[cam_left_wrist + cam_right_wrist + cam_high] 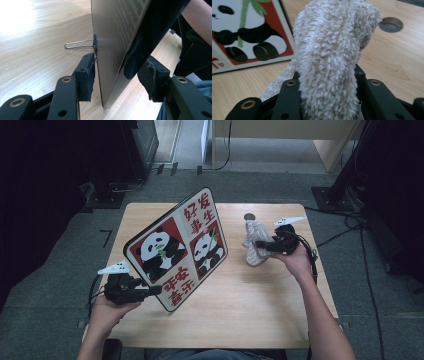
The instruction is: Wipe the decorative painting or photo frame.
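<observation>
My left tool has the panda board's lower edge between its parted pads, neither pressing yet; the board leans up and away from it, a wire stand behind. Open bench lies between my tools. My right tool is clamped on the fluffy cloth, lifted, a round hole beyond it

This is looking like an office or a lab room. A small wooden table is standing on grey carpet, black cables are lying across the floor, and dark stands are sitting around it.
</observation>
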`<state>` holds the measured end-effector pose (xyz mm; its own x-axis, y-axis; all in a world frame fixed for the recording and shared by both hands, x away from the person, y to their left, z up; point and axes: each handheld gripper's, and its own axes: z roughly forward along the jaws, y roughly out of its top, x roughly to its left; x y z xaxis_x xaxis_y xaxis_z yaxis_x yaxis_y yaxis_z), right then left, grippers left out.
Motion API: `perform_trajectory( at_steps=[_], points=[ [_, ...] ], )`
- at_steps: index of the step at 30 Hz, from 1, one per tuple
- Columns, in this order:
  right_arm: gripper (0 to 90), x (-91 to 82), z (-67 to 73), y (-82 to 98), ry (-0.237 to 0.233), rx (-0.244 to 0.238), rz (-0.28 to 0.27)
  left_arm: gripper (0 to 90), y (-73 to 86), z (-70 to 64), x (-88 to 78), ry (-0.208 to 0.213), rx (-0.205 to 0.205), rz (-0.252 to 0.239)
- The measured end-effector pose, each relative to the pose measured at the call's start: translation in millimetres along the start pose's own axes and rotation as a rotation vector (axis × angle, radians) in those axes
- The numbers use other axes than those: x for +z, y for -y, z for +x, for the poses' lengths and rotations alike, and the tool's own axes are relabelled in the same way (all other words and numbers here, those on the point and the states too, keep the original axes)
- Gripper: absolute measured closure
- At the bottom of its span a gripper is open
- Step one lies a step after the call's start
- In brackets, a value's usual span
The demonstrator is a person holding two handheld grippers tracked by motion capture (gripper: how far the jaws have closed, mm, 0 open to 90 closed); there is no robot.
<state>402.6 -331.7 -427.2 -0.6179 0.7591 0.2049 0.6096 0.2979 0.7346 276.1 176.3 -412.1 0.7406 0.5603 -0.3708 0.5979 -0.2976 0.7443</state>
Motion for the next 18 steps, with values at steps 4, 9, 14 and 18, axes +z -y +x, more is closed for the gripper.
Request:
perform_trajectory(
  at_steps=[4,9,14,18],
  points=[
    [64.4,-2.8,8.0,-7.7,-0.023,-0.031,-0.003,48.4,-0.3,-0.3,1.1,-0.007,-0.007,0.005],
    [64.2,-7.0,18.5,-15.7,-0.061,-0.046,-0.022,47.4,-2.3,0.5,2.1,-0.007,-0.027,0.011],
    [64.2,-7.8,27.5,-20.3,-0.093,-0.045,-0.015,49.9,-3.9,-1.7,2.3,-0.006,-0.008,-0.002],
    [64.2,-6.6,36.0,-23.7,-0.103,-0.076,-0.002,51.5,-3.9,-3.1,2.8,-0.013,0.003,-0.004]
  ],
)
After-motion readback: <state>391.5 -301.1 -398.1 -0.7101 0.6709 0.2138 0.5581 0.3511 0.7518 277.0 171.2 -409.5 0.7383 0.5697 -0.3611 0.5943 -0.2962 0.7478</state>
